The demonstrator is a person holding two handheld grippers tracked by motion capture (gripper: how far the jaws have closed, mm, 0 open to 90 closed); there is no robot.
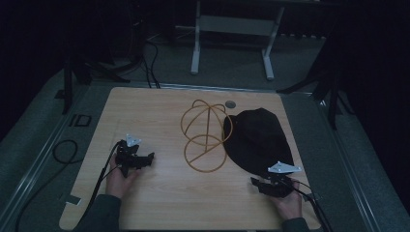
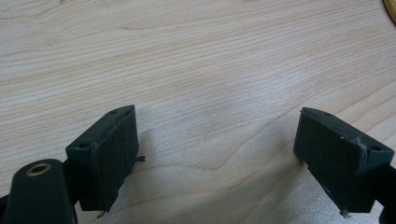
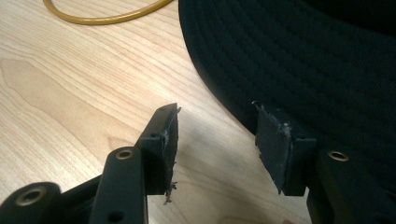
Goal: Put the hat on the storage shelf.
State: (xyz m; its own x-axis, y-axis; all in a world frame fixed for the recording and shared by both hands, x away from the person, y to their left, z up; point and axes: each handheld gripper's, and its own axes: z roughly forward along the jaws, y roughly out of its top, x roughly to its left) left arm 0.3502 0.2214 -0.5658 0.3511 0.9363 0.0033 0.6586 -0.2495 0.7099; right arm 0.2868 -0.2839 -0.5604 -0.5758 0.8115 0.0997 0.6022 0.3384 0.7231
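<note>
Looks like the right hand-held gripper (image 3: 217, 140), half open and empty, sits at the floppy black fabric hat's (image 1: 258, 137) brim on the worktop (image 1: 159, 193) to pinch it, beside the yellow wire hat stand (image 1: 205, 137); left hand-held gripper (image 2: 217, 154) waits wide open, empty.

Wooden table (image 1: 159, 212) — grey floor (image 1: 232, 67)

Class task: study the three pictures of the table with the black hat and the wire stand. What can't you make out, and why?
- Black fabric bucket hat: crown cut off by the right gripper view's top edge.
- Yellow wire hat stand: only a base arc inside the right gripper view.
- Right gripper: high view too dark to show its jaw gap.
</note>
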